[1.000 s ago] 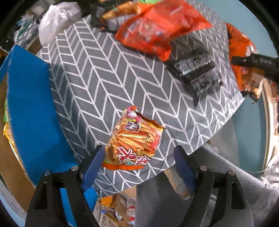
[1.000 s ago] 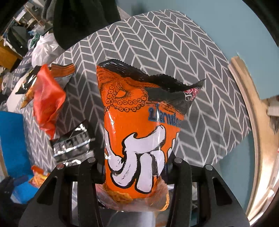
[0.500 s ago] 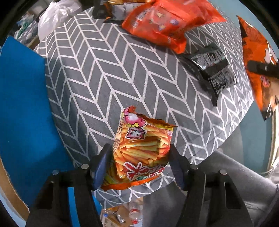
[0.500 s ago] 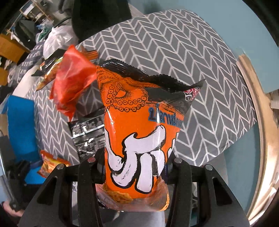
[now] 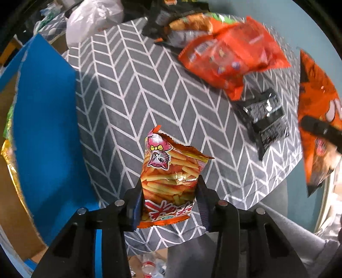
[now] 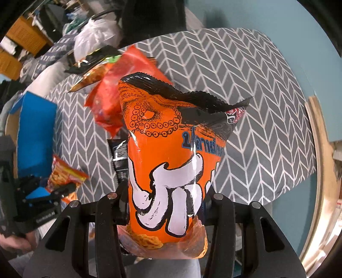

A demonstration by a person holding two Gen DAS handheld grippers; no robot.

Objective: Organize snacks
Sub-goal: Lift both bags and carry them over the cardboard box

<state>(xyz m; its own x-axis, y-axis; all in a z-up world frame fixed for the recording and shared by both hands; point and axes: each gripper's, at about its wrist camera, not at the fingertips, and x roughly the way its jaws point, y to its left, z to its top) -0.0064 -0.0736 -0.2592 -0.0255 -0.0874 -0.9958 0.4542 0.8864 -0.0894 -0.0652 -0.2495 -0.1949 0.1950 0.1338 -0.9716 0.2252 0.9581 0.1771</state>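
A small orange bag of fry-shaped snacks [image 5: 171,171] with a pink cat on it sits near the front edge of the grey chevron tablecloth [image 5: 128,96]. My left gripper [image 5: 170,201] points down over it, its jaws closing, the pads touching both sides of the bag. The right wrist view shows the same bag [image 6: 64,175] in the left gripper [image 6: 53,192] at the far left. My right gripper [image 6: 166,203] is shut on a big orange bag with a white octopus print [image 6: 171,149], held above the table. That bag [image 5: 316,107] also shows at the right edge of the left wrist view.
A red-orange snack bag [image 5: 230,57] and a black foil packet [image 5: 267,115] lie at the table's right side, with more packets behind. A blue box [image 5: 47,128] stands left of the table. A white plastic bag [image 5: 94,19] sits at the back. Grey-trousered legs [image 5: 277,246] are below.
The left gripper's jaws came together from wide apart onto the fry snack bag as it moved in over it. The right gripper carried the octopus bag sideways over the table.
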